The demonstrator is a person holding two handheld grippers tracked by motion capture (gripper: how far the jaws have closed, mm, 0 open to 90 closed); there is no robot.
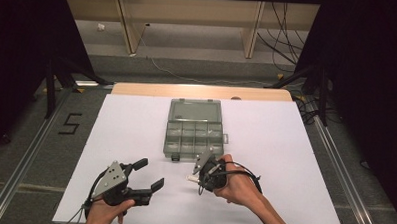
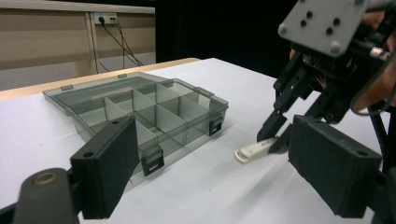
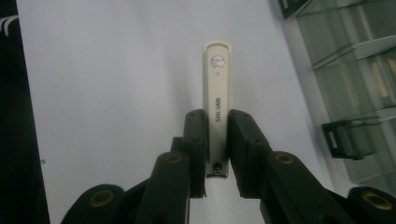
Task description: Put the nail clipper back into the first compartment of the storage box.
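1. Nail clipper: cream, low over the white table, long axis running straight out ahead between the right gripper fingers, which clamp its rear end
2. Compartment box: open, just beyond, seemingly empty
3. Left gripper: fingers spread, idle, farther off

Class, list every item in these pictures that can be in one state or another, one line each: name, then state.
Clear grey plastic compartment box: lid open and laid flat, compartments look empty.
Cream nail clipper: clamped between the right gripper's jaws, far end on the table.
Left gripper: open, holding nothing.
Right gripper: shut on the clipper.
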